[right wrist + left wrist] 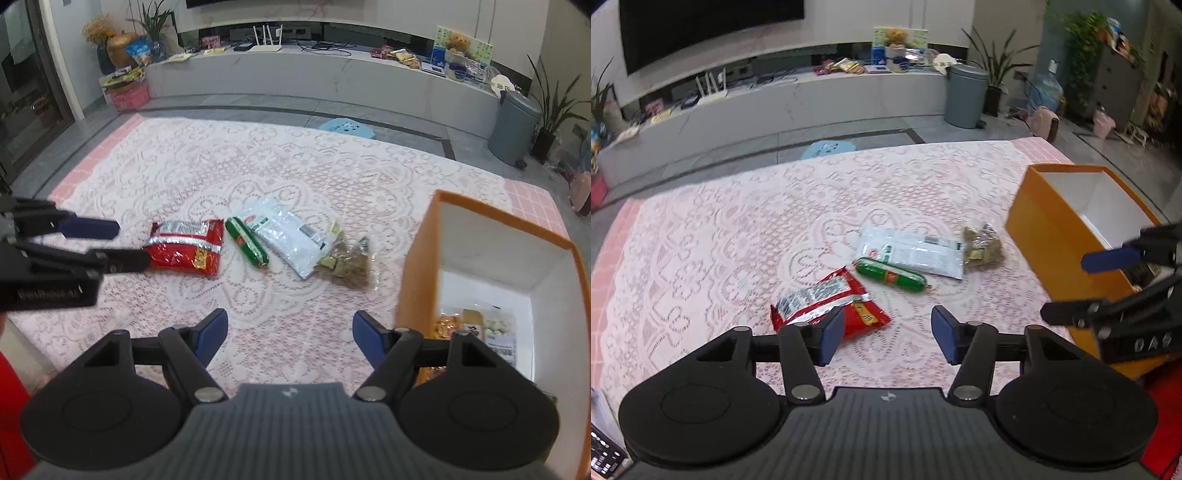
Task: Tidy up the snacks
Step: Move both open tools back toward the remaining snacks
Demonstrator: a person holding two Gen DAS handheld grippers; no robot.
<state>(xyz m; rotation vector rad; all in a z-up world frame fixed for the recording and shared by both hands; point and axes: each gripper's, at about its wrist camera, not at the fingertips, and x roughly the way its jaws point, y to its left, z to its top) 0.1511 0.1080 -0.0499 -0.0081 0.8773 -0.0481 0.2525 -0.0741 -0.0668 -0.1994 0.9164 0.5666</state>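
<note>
Left claw (pixel 887 334) is seen spread wide with nothing between its blue pads, held above the lace-covered surface (pixel 738 236); its left pad overlaps the near edge of the red snack packet (pixel 827 302) in the left wrist view, though contact cannot be judged. Right claw (pixel 290 338) is likewise spread wide and empty, held above the cloth just beside the near left corner of the orange box (pixel 417 266). In the left wrist view the right claw (pixel 1086 288) is seen from the side in front of the box (pixel 1052 236), its jaws apart. In the right wrist view the left claw (pixel 129 245) is seen from the side, its tips next to the left edge of the red packet (pixel 184 249). Four snacks are laid in a loose row near the middle of the surface: the red packet, a green sausage (pixel 246 242) just beside it, a white pouch (pixel 291 236) touching the sausage, and a clear bag of brown pieces (pixel 347 264) overlapping the pouch's far end. The box stands upright and open-topped, well to the right of the row; wrapped snacks (pixel 476 325) are noted at its white bottom. A blue stool (pixel 345 127) is noted on the floor beyond the surface's far edge, and a grey bin (pixel 515 125) further right.
</note>
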